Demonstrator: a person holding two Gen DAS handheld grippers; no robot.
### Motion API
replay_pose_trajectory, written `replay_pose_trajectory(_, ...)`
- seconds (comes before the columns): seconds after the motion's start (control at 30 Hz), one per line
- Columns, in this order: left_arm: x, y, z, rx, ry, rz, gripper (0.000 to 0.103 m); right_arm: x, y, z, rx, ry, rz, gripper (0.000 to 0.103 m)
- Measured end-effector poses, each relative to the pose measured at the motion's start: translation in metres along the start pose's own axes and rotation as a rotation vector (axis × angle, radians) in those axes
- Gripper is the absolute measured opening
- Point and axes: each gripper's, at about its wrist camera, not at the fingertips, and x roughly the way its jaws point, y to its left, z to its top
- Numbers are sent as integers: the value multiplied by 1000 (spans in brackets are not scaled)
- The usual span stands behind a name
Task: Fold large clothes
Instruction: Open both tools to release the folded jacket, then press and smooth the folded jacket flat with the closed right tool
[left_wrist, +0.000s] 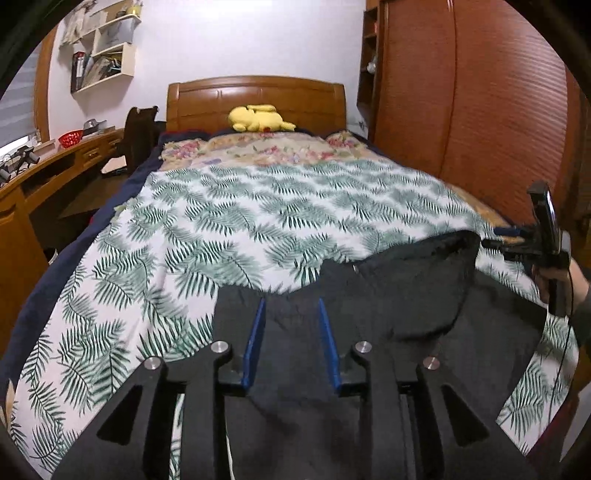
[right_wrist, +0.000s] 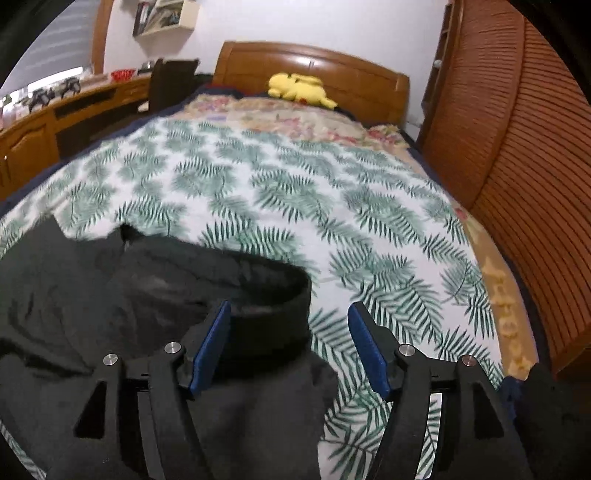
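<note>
Both the left claw (left_wrist: 291, 314) and right claw (right_wrist: 288, 325) gape empty above the black garment (left_wrist: 406, 295), so its loose collar fold beneath them may slump open.

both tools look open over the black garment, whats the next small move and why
Probably lift both tools clear. The left tool and right tool stand open, and the black garment lies loose on the leaf-print cover, its collar bunched, so a fresh hold is needed.

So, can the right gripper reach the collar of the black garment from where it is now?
Probably yes. The right gripper is open, the collar lies just ahead of its left finger, and nothing stands between them.
</note>
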Motion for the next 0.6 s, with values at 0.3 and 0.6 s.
replay_pose_trajectory(0.3,7,-2,-22,-11,61,-19,28,54,-6,-13,-20,153,17,67)
replay_pose_trajectory(0.6,13,-2,-24,-10,74,-29,28,104,-29,-3,130,225,144,67)
